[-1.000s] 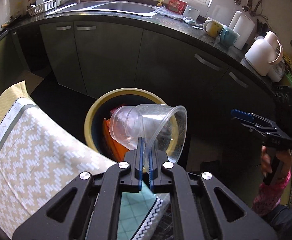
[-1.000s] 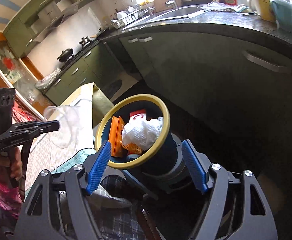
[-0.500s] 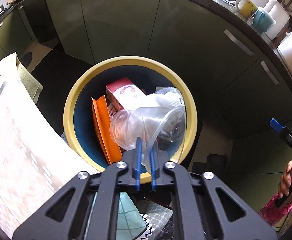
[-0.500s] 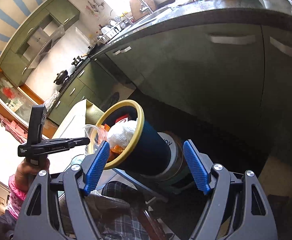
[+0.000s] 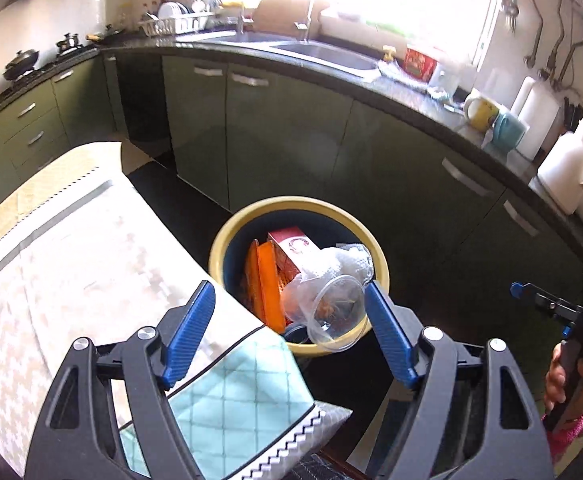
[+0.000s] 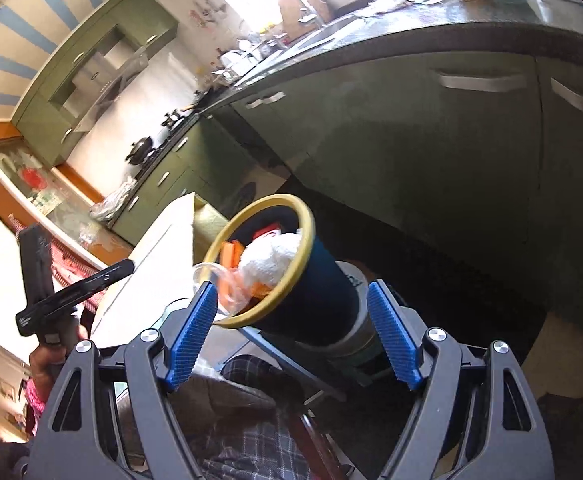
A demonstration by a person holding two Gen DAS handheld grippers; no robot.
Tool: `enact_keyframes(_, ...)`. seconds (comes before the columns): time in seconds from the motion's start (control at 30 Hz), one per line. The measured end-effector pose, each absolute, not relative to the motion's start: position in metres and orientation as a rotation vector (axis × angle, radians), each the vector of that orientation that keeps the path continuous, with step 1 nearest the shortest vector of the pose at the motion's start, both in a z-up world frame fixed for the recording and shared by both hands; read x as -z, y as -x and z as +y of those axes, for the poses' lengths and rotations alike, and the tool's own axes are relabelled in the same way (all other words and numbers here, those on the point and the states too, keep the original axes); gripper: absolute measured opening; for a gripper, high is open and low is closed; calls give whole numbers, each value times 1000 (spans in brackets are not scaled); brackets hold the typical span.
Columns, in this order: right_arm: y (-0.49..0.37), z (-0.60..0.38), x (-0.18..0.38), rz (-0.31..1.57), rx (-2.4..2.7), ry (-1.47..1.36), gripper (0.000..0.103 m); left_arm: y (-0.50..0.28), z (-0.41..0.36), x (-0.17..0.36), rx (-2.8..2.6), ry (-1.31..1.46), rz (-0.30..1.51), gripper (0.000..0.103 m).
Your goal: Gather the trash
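- Risk: clear plastic cup [image 5: 333, 312] lies on its side on top of the heap in the yellow-rimmed trash bin [image 5: 227, 240], mouth toward the left camera, lower lip overlapping the near rim. Judgement: it is perched, not settled, so a knock on the bin or a brush from a finger could roll it out onto the dark floor.
- Risk: the bin looks full. Orange carton [image 5: 269, 284], red box [image 5: 291, 246] and crumpled white paper towel [image 5: 345, 262] reach close to rim level. In the right view the towel [image 6: 269, 258] bulges above the rim and the cup [image 6: 215, 280] sticks out past it. Further trash likely has nowhere to seat.
- Risk: in the right view the bin [image 6: 291, 264] appears strongly tilted, though this may be camera angle only. Cannot tell how firmly it stands.
- Left gripper [image 5: 289, 334]: blue pads spread wide, nothing between them, touching nothing. It hovers just short of the bin's near rim, above the edge of the patterned tablecloth [image 5: 71, 264].
- Right gripper [image 6: 291, 336]: likewise wide apart, empty. The bin's body sits framed between its fingers, but no contact is visible.
- Task object location: cup in the bin mouth, near side, free of both grippers.
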State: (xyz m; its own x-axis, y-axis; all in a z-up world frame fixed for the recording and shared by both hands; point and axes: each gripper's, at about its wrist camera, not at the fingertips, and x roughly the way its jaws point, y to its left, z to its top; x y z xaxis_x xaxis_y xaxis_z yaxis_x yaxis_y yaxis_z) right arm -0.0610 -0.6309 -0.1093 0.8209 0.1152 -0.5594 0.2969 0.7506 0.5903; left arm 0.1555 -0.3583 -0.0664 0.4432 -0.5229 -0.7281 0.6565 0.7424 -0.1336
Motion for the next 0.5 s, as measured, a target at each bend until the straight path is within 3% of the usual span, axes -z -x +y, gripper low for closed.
enact_keyframes(0.2,35,-573,74,594,-27,-586,81,-98,-229,31,529,-78,593,95)
enact_keyframes(0.5,-3,-481,46,588,-150,-396,85,-30,-71,13,124,51,446,96)
